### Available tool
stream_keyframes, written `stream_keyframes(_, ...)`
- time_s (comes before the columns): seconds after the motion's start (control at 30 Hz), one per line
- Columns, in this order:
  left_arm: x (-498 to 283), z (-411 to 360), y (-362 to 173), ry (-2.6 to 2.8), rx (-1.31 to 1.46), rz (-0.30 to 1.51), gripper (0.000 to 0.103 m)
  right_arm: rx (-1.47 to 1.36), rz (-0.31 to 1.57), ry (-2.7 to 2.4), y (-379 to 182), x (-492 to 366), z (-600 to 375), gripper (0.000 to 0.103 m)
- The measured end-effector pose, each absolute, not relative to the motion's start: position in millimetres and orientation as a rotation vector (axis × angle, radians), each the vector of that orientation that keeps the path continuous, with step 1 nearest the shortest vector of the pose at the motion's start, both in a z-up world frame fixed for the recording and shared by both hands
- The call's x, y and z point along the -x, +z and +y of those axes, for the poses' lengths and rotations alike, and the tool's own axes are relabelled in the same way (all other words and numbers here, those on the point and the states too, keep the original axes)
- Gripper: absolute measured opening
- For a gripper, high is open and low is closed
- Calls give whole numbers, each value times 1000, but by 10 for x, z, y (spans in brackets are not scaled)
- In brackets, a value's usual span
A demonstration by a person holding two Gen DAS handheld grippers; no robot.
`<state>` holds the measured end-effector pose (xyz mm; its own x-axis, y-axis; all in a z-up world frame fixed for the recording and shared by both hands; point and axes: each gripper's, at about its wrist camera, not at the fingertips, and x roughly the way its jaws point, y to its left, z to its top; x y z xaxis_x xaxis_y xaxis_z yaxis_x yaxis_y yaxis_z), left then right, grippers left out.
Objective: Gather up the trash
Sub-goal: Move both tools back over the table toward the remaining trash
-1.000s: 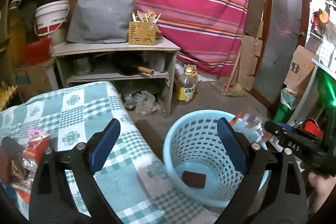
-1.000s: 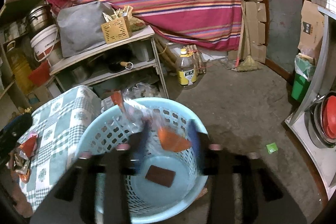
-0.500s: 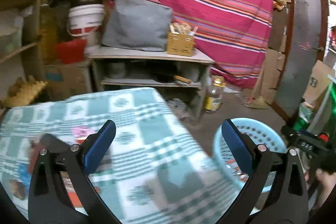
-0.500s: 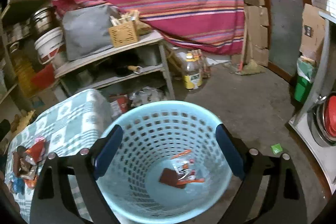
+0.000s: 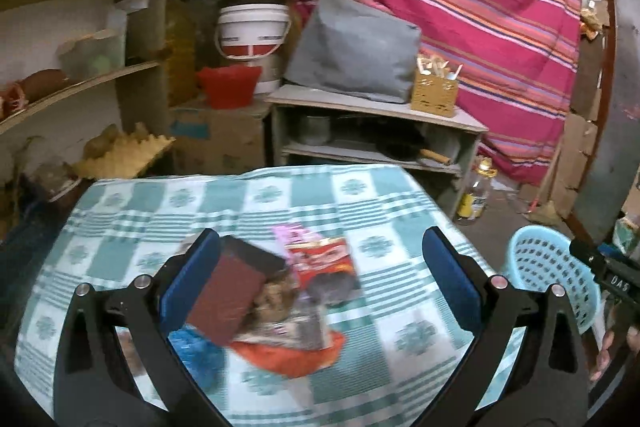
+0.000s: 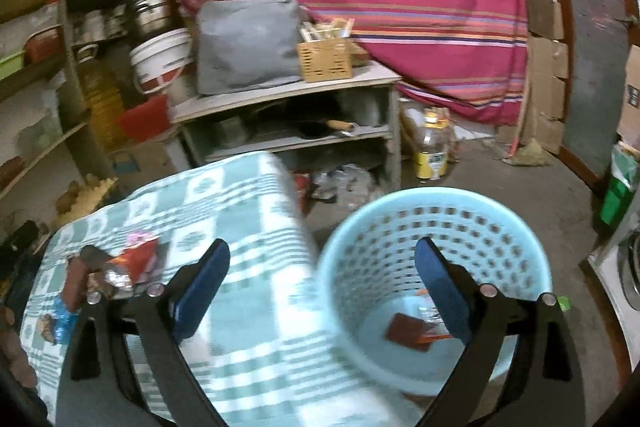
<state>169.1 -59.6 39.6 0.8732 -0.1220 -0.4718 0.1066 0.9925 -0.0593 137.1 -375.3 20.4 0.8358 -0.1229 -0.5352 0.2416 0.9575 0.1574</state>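
brown packet [image 5: 230, 301] tilted, long axis toward upper right

We see our left gripper [image 5: 320, 281] as two black angular arms, each tipped with a long blue pad [image 5: 188, 283] and studded with round silver screws. Our right gripper [image 6: 322, 287] has the same build: black arms, blue pads [image 6: 202, 291], silver screw heads at the joints. In the left wrist view, the right tool's black body carries white lettering, partly legible. Bare skin of our right hand [image 5: 610, 347] shows below it.
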Motion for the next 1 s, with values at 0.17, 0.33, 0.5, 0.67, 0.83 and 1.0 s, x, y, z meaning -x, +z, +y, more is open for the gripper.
stream_keyframes(0.17,-1588,-307,297,-73,-17,494,98,-161,547,-150,198,-1450,-3303,95)
stream_keyframes(0.33,-1535,54,179,-59,17,531,98,-124,568,-114,128,-1567,-2968,95)
stream_keyframes(0.5,-1498,373,41,-13,8,555,98,-91,584,-95,60,-1662,-2743,95)
stream_keyframes(0.67,-1482,718,-122,26,42,591,98,-61,594,-88,1,-1711,-2587,96)
stream_keyframes(0.83,-1477,936,-295,33,41,642,98,-19,605,-78,-59,-1741,-2424,97)
stream_keyframes(1.0,-1491,1019,-448,16,39,683,98,8,615,-76,-104,-1771,-2311,97)
